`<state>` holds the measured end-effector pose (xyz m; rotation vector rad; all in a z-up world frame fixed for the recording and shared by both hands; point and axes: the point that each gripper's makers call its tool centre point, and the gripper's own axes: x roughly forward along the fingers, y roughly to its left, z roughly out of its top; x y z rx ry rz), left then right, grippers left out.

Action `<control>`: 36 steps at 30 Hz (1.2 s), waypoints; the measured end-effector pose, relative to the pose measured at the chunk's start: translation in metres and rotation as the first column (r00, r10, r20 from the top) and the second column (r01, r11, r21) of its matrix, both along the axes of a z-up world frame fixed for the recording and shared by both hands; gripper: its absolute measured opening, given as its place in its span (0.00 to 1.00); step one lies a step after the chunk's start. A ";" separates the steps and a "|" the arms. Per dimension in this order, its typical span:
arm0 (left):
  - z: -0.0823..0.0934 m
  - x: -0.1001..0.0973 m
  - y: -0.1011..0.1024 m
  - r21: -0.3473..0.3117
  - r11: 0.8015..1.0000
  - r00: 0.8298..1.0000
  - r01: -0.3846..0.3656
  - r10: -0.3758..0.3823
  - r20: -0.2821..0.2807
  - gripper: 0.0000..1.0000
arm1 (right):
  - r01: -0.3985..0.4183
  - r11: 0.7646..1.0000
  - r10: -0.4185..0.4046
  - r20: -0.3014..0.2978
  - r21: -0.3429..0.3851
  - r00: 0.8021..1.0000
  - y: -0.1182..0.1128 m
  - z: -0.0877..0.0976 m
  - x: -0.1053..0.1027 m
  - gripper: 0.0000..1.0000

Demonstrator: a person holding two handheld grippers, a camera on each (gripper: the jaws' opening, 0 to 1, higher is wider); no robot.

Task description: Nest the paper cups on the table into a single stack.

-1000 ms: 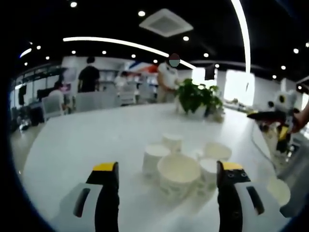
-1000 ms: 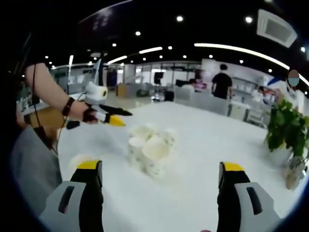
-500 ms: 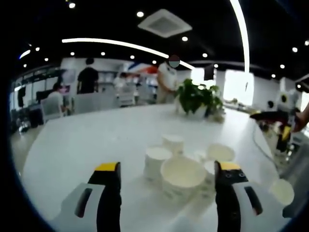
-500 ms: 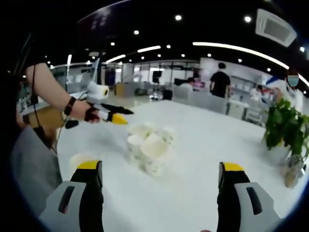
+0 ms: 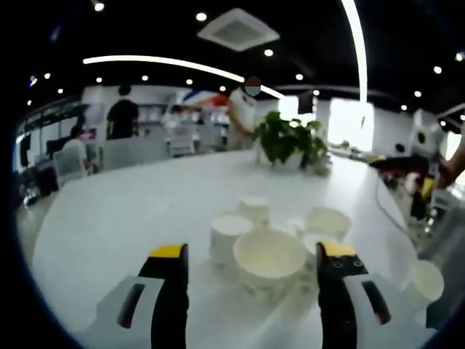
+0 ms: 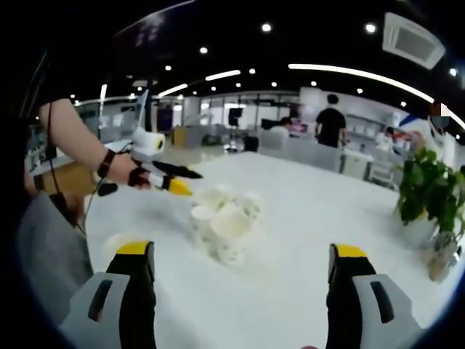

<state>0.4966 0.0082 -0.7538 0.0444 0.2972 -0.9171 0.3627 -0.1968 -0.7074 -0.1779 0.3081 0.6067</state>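
The paper cups (image 5: 270,251) stand in a tight cluster on the white surface (image 5: 131,211), mouths up, and serve as the landmark here. In the left gripper view the left tongs (image 5: 247,273) spread wide, one jaw on either side of the nearest cup (image 5: 269,262) of the cluster, holding nothing; whether the jaws touch that cup cannot be told. A lone cup (image 5: 427,280) sits apart from the cluster, toward the surface edge. Beyond the cluster a potted plant (image 5: 288,142) stands on the far part of the surface. In the right gripper view the right tongs (image 6: 240,265) are also wide and empty, well short of the cluster (image 6: 224,222). The left tongs show there just beside the cluster, held by a person's hand (image 6: 138,174).
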 end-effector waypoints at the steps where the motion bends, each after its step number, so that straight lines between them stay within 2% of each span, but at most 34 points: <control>1: -0.003 -0.001 0.000 0.006 1.000 1.000 0.003 -0.003 -0.005 0.70 | 0.001 1.000 -0.001 0.000 0.005 1.000 0.000 0.001 0.000 0.98; 4: -0.010 -0.004 0.000 0.036 0.999 1.000 0.013 -0.013 -0.007 0.69 | 0.000 1.000 0.000 -0.001 -0.003 1.000 -0.001 -0.001 0.000 0.98; 9: -0.014 -0.004 -0.001 0.050 0.998 1.000 0.022 -0.022 0.001 0.68 | 0.001 1.000 -0.001 -0.007 0.000 1.000 -0.001 -0.003 -0.002 0.98; 10: -0.017 -0.005 0.000 0.086 0.996 0.999 0.028 -0.030 0.021 0.65 | -0.002 1.000 0.002 -0.009 -0.006 1.000 -0.001 -0.004 -0.003 0.98; 12: -0.019 -0.006 -0.002 0.090 0.995 0.999 0.042 -0.043 0.018 0.61 | -0.002 1.000 0.002 -0.008 -0.004 1.000 0.000 -0.004 -0.003 0.98; 14: -0.024 -0.007 -0.002 0.129 0.990 0.997 0.058 -0.063 0.034 0.60 | -0.003 1.000 0.003 -0.009 -0.006 1.000 0.000 -0.004 -0.003 0.98; 18: -0.030 -0.010 -0.003 0.129 0.989 0.997 0.069 -0.072 0.014 0.60 | -0.007 1.000 0.007 -0.009 -0.007 1.000 0.001 -0.005 -0.003 0.97; 26: -0.034 -0.013 -0.006 0.150 0.985 0.996 0.087 -0.091 0.020 0.59 | -0.009 1.000 0.009 -0.010 -0.010 1.000 0.002 -0.004 -0.002 0.97; 29: -0.036 -0.013 -0.007 0.159 0.983 0.995 0.093 -0.098 0.021 0.56 | -0.011 1.000 0.011 -0.009 -0.013 1.000 0.001 -0.004 -0.003 0.97; 36: -0.038 -0.013 -0.014 0.147 0.983 0.993 0.113 -0.116 0.015 0.54 | -0.010 1.000 0.009 -0.022 -0.014 1.000 0.000 -0.008 -0.007 0.97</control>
